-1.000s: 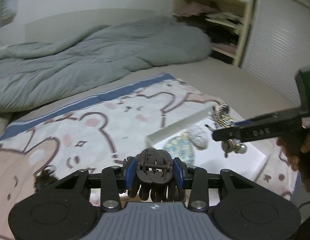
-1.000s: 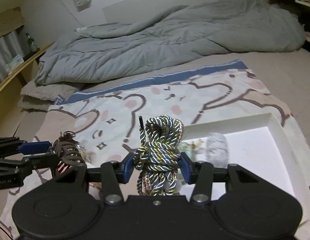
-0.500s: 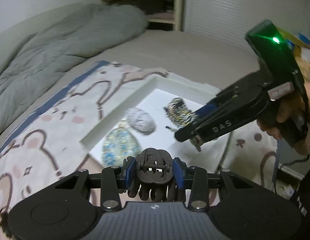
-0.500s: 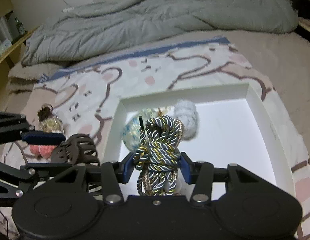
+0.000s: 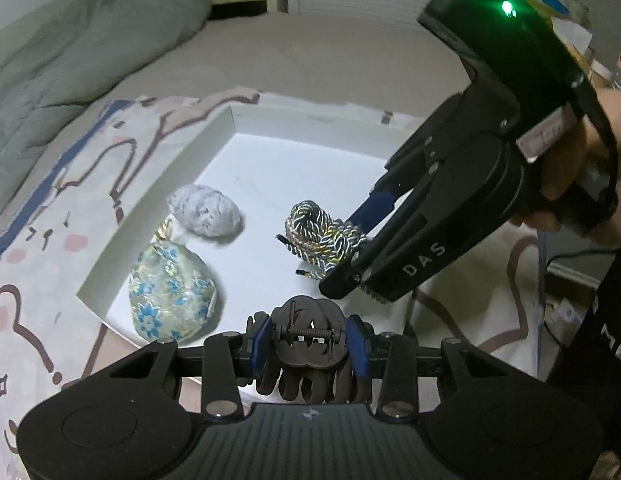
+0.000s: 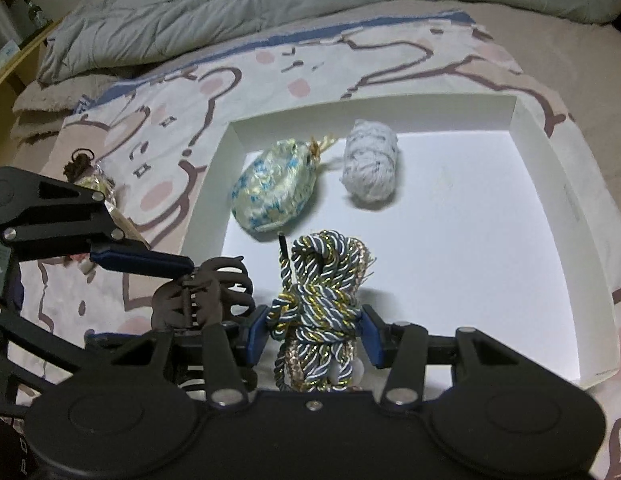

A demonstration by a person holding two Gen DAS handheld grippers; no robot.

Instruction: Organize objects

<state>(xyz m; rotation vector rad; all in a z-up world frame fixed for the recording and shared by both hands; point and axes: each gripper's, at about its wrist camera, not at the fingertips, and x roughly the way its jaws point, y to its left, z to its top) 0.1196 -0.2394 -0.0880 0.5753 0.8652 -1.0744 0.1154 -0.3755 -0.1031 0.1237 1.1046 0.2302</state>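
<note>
Both claws have come down from above the patterned bedspread to the shallow white cardboard tray. Left claw clamps a dark brown plastic hair clip over the tray's near edge. Right claw grips a knotted bundle of grey, white and gold twisted cord above the tray floor. A blue-flowered fabric pouch and a grey-white yarn skein lie side by side inside the tray, near its left wall.
</note>
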